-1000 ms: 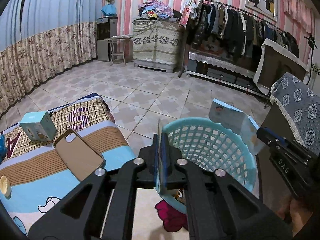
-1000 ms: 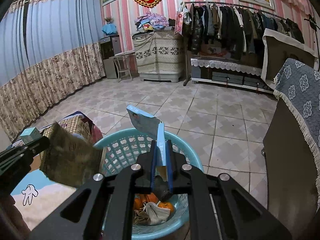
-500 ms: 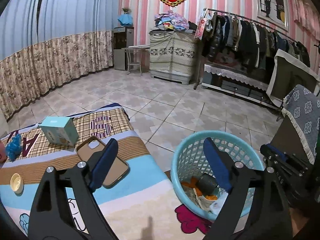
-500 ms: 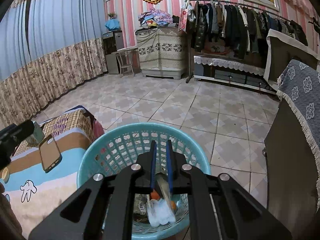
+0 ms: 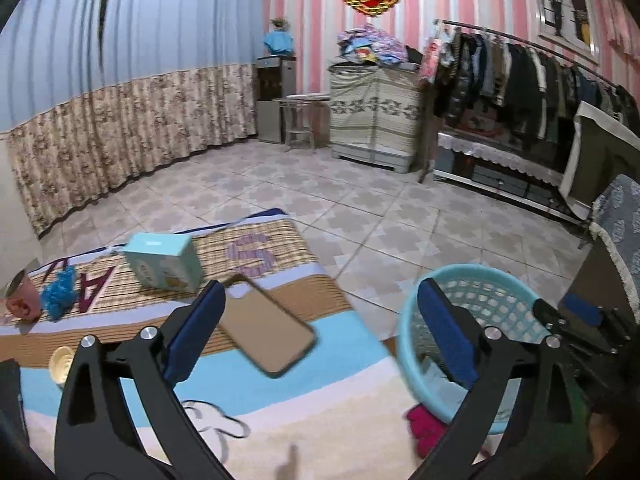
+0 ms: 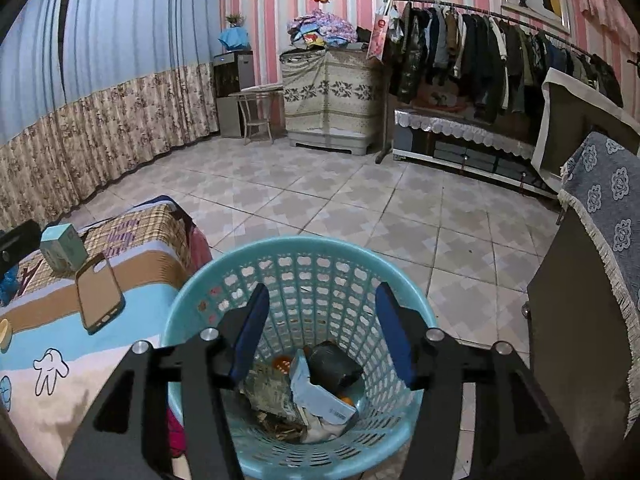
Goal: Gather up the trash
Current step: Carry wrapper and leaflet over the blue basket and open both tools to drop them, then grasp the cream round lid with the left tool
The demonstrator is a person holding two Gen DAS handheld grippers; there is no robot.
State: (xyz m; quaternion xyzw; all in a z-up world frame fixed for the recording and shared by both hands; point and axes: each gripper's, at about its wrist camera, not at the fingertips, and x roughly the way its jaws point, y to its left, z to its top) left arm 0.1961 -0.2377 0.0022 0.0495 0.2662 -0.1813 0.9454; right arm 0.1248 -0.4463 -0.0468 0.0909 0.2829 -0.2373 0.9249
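A light-blue plastic basket stands on the floor beside the bed, and shows in the left wrist view as the basket. In it lie a pale blue packet, a dark lump, orange peel and crumpled paper. My right gripper hangs over the basket, its jaws opening with nothing between them. My left gripper is over the bed's edge, its jaws opening wide and empty. A blue tuft and a small yellow cap lie on the bed.
On the patterned bedspread lie a teal box, a brown phone case and a pink cup. A dark cabinet with a blue cloth stands right of the basket. Tiled floor stretches to a clothes rack.
Both grippers were shut on flat pieces over the basket and have opened. The pale blue packet now lies in the basket. My left gripper has swung left toward the bed.
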